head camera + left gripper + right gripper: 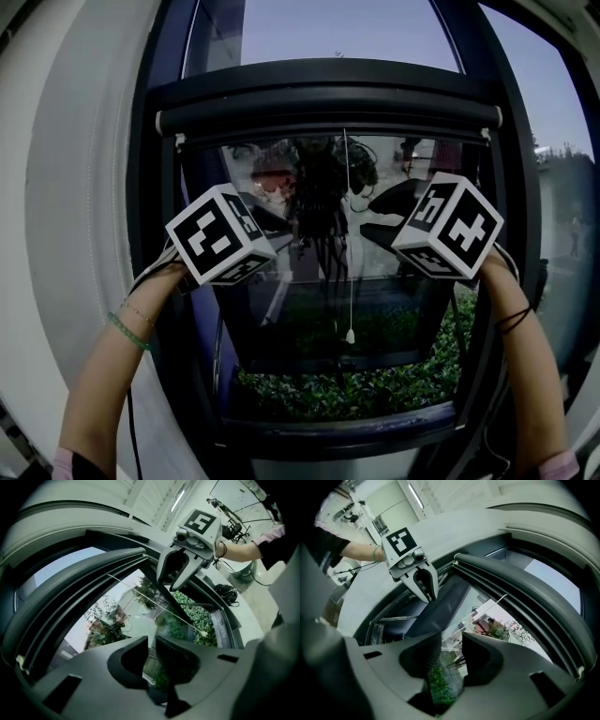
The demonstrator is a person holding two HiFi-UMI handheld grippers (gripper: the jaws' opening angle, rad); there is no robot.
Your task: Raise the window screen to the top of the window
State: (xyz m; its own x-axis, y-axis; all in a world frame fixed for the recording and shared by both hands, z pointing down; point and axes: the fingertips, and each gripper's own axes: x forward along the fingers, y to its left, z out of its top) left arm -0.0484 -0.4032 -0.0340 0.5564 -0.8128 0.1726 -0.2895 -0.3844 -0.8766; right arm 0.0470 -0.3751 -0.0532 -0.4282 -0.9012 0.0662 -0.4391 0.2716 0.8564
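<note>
The left gripper [151,637] has its two grey jaws a narrow gap apart, with only window glass and greenery showing through the gap. The right gripper [451,634] has its jaws spread wider, and they too close on nothing; only glass lies beyond the tips. Neither gripper touches any part of the window. In the head view they hang side by side in front of the large clear glass pane [281,323], well below the screen's rail, each with its marker cube turned toward the camera.

The window screen shows only as a long dark horizontal rail with white end caps [328,114]. It lies hard under the thick dark cross-member of the window frame [328,80], at the top of the opening. I see no clear stretch of mesh hanging below it. A thin white cord [347,216] drops from the rail's middle, ending in a small white pull [349,335] that dangles free between the two grippers. Beyond the pane is a green leafy hedge [356,394], and above the cross-member a second pane shows sky.

By my judgement the raising is done or nearly so: the rail is up and both grippers have let go. All that may be left is to check that it holds there.
</note>
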